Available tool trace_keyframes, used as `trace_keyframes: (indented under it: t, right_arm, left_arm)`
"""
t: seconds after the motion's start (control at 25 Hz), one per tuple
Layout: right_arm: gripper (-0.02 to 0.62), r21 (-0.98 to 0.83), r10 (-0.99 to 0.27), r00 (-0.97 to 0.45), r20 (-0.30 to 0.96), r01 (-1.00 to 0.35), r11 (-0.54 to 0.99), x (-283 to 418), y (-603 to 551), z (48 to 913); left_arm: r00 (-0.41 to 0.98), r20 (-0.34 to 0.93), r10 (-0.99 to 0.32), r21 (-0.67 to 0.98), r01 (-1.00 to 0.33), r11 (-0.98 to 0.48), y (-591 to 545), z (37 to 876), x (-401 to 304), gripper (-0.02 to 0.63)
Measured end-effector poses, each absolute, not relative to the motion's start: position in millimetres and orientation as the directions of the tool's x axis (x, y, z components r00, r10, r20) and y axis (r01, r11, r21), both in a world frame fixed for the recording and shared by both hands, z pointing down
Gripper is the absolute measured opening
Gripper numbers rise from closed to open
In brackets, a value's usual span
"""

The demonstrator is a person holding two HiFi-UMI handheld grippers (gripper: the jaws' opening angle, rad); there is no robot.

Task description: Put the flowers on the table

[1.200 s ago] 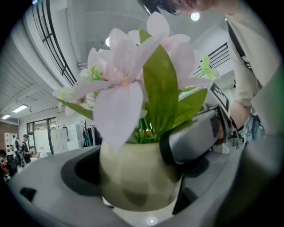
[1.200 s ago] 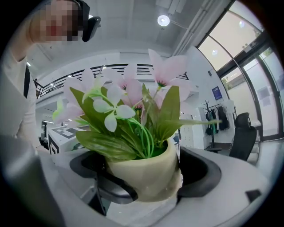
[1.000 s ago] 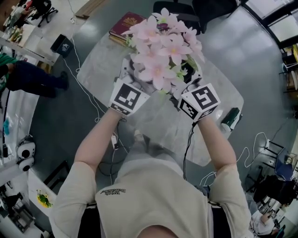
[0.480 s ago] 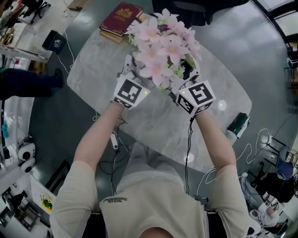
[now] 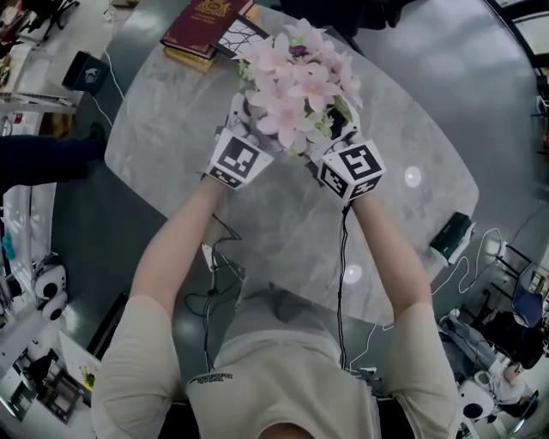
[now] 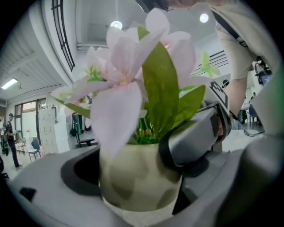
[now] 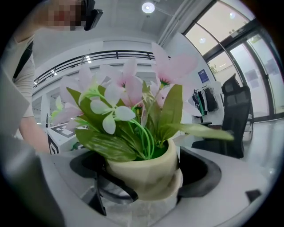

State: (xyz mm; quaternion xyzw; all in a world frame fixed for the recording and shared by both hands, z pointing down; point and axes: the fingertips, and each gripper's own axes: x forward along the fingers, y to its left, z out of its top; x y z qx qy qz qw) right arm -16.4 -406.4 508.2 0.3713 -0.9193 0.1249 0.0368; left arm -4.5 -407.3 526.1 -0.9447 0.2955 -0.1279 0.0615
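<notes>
Head view: flowers sit over the far part of the table, near the books. Left gripper view: left gripper has its jaws closed against the pot, gripping one side. Right gripper view: right gripper clamps the same pot from the opposite side. Marble shows directly beneath the base; contact with it cannot be judged

A smooth, matt cream pot of pale pink cloth-like flowers with waxy green leaves sits between the matt grey plastic jaws of the left gripper and right gripper, over a glossy grey marble-look table with a dark red gilt-stamped book at its far left.
</notes>
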Motion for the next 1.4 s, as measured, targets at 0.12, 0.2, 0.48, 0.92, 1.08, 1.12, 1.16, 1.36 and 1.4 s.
trace_keyframes:
  t: [0.12, 0.2, 0.48, 0.92, 1.08, 1.12, 1.16, 1.36, 1.4]
  right_arm:
    - [0.520, -0.205, -0.675, -0.716, 0.176, -0.698, 0.687, -15, -411, 528]
    - [0.520, -0.214, -0.672, -0.716, 0.188, -0.698, 0.684, -15, -415, 541]
    - [0.520, -0.248, -0.671, -0.712, 0.207, -0.701, 0.668, -14, -423, 573]
    - [0.520, -0.261, -0.647, -0.712, 0.273, -0.702, 0.662, -25, -434, 611]
    - [0.520, -0.274, -0.647, -0.709, 0.280, -0.705, 0.654, -25, -436, 615]
    - [0.520, -0.272, -0.648, -0.707, 0.283, -0.707, 0.653, -24, -436, 615]
    - [0.520, -0.266, -0.649, -0.704, 0.288, -0.710, 0.652, -24, -436, 616]
    - [0.520, -0.251, -0.653, -0.692, 0.306, -0.721, 0.646, -22, -437, 619]
    - [0.520, -0.251, -0.654, -0.690, 0.309, -0.723, 0.644, -21, -436, 619]
  left_arm:
    - [0.797, 0.210, -0.567, -0.161, -0.543, -0.824, -412, 548, -3, 0.494]
    - [0.795, 0.227, -0.562, -0.150, -0.542, -0.827, -415, 561, -3, 0.494]
    - [0.789, 0.292, -0.540, -0.156, -0.518, -0.841, -422, 594, -2, 0.494]
    - [0.749, 0.437, -0.499, -0.161, -0.480, -0.862, -430, 644, -14, 0.494]
    - [0.743, 0.461, -0.486, -0.153, -0.473, -0.868, -431, 649, -14, 0.494]
    - [0.740, 0.467, -0.484, -0.153, -0.471, -0.869, -431, 649, -14, 0.494]
    - [0.737, 0.476, -0.481, -0.154, -0.468, -0.870, -430, 650, -14, 0.494]
    - [0.729, 0.504, -0.463, -0.129, -0.466, -0.875, -430, 657, -12, 0.494]
    - [0.729, 0.507, -0.460, -0.124, -0.467, -0.876, -429, 657, -12, 0.494]
